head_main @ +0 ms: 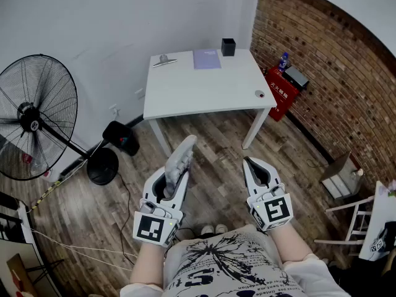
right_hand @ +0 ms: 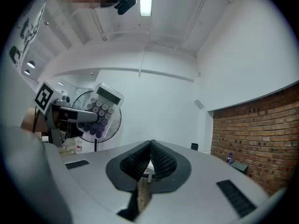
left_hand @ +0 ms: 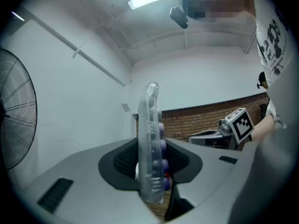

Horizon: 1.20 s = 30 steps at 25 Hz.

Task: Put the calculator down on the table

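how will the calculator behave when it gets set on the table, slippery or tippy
The calculator looks like a stiff, thin plastic slab, so it probably won't flex in the left gripper. Its clear smooth casing may slide on the white table. Held on edge, it would likely tip flat if released that way.

The left tongs [head_main: 177,173] and right tongs [head_main: 249,163] are pale grey, smooth-shelled wedges with black ribbed pads [right_hand: 164,163] inside. Behind each sits a white cube [head_main: 276,210] printed with black square markers. The person wears a white short-sleeved T-shirt [head_main: 216,260] with a sketchy black print, and pale shoes [head_main: 211,230]
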Tool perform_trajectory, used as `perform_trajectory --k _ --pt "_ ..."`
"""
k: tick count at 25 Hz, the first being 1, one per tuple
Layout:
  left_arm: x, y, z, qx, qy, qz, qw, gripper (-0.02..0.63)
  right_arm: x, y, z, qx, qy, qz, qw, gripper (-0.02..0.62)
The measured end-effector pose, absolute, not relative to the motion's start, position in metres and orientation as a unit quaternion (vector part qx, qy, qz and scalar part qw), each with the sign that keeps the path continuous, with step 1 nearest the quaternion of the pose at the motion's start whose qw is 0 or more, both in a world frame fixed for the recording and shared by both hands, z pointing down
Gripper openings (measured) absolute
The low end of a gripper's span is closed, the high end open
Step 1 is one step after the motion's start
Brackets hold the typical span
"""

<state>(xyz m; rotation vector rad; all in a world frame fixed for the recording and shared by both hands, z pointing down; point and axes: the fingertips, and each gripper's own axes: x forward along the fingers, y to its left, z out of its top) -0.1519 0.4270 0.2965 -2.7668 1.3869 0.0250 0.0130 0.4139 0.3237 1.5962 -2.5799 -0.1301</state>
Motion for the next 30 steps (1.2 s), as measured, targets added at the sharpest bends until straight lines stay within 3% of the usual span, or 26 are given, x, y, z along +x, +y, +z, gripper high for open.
perform_trajectory --k 18,30 --pt "-0.169 0.387 0.319 -0.9 0.436 0.002 0.012 0.141 0.0 0.374 0.349 0.541 -0.838 -0.022 0.062 0.014" --pt "-0.13 0.247 0.339 -0.881 0.472 -0.008 0.012 0.141 0.04 0.208 0.377 0.515 -0.855 -0.008 0.066 0.014"
